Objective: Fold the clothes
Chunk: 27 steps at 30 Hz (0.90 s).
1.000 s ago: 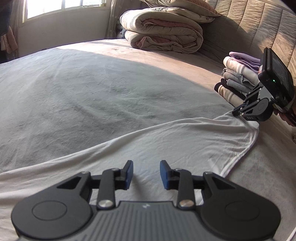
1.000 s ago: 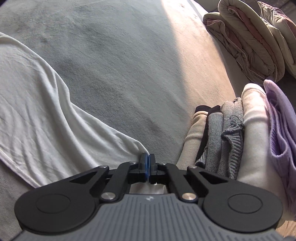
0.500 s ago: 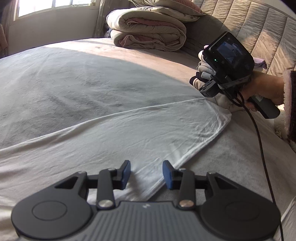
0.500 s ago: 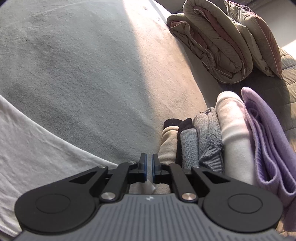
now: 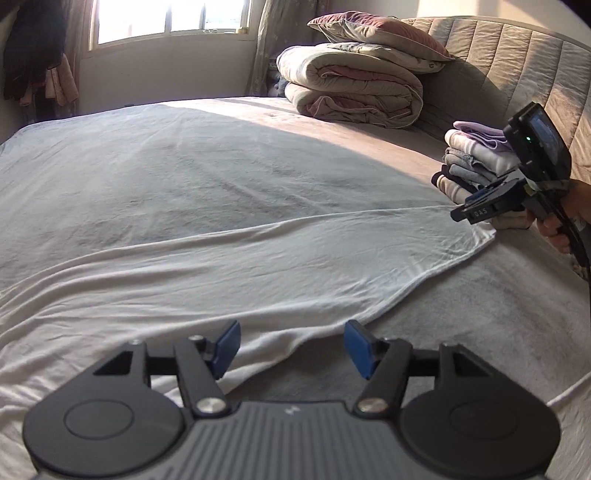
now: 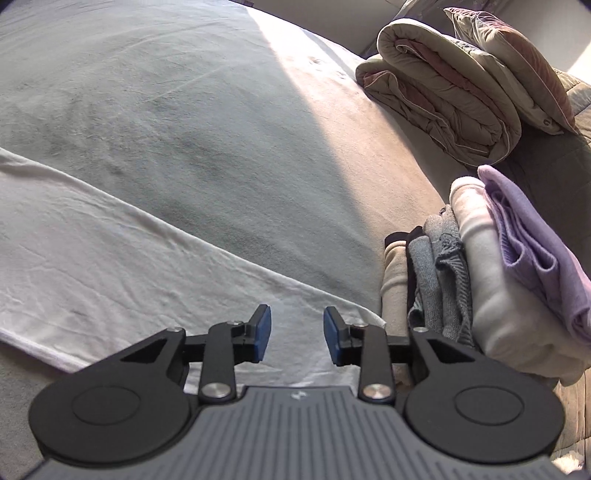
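Observation:
A white garment (image 5: 258, 266) lies spread flat across the grey bed, its far corner near the stack of folded clothes (image 5: 476, 166). My left gripper (image 5: 291, 349) is open, just above the garment's near edge, holding nothing. My right gripper (image 6: 297, 338) is open over the garment's far corner (image 6: 314, 314), empty. It also shows in the left wrist view (image 5: 480, 210), held by a hand beside the stack. The garment shows in the right wrist view (image 6: 110, 266), running to the left.
The stack of folded clothes (image 6: 480, 273), purple on top, stands right of my right gripper. A rolled duvet (image 5: 351, 88) and a pillow (image 5: 373, 35) lie by the padded headboard (image 5: 517, 66). A window (image 5: 166, 18) is at the back.
My right gripper has opened and let go of the garment's corner, which now lies flat on the bed. My left gripper has opened wider and the view has pulled back.

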### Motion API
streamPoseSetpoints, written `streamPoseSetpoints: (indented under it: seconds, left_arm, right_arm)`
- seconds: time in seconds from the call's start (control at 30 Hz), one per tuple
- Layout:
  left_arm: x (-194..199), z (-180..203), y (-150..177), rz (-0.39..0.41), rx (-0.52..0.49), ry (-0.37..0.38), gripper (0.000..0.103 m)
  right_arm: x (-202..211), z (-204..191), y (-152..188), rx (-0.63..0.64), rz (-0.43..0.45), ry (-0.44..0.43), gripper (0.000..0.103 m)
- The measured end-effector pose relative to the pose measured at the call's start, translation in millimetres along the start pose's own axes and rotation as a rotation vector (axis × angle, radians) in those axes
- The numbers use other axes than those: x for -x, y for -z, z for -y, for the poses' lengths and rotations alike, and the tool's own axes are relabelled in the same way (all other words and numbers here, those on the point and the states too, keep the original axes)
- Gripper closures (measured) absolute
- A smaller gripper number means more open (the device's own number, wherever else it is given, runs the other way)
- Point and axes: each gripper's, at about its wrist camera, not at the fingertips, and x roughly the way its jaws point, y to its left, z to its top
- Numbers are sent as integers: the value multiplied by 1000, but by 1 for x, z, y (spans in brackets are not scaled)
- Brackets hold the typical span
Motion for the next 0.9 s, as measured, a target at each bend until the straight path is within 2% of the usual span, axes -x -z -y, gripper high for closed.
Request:
streamPoseSetpoints:
  seconds: [0.13, 0.3, 0.47, 0.63, 0.7, 0.73, 0.77, 0.83, 0.9]
  left_arm:
    - [15, -38, 15, 6, 75, -49, 39]
    - [28, -66, 36, 60, 208, 40, 43]
    - [18, -39, 33, 53, 69, 76, 47]
    - [-3, -18, 33, 25, -55, -1, 53]
    - [-6, -14, 34, 32, -93, -38, 61]
    - [-6, -13, 34, 33, -110, -58, 69]
    - [-6, -12, 35, 35, -126, -79, 86]
    - [-4, -14, 34, 30, -139, -95, 101]
    - [2, -18, 34, 20, -130, -77, 101]
  right_arm:
    - [21, -17, 13, -51, 7, -84, 66]
    - [48, -44, 23, -112, 50, -208, 66]
    - [72, -84, 29, -123, 51, -331, 66]
    - [85, -109, 40, -87, 44, -355, 66]
    - [86, -112, 46, -70, 39, -347, 66]
    - [86, -112, 48, -67, 35, -346, 66]
    - [85, -111, 52, -71, 30, -344, 66]
    - [83, -104, 58, -96, 24, -340, 66]
    - [81, -92, 63, -135, 23, -333, 66]
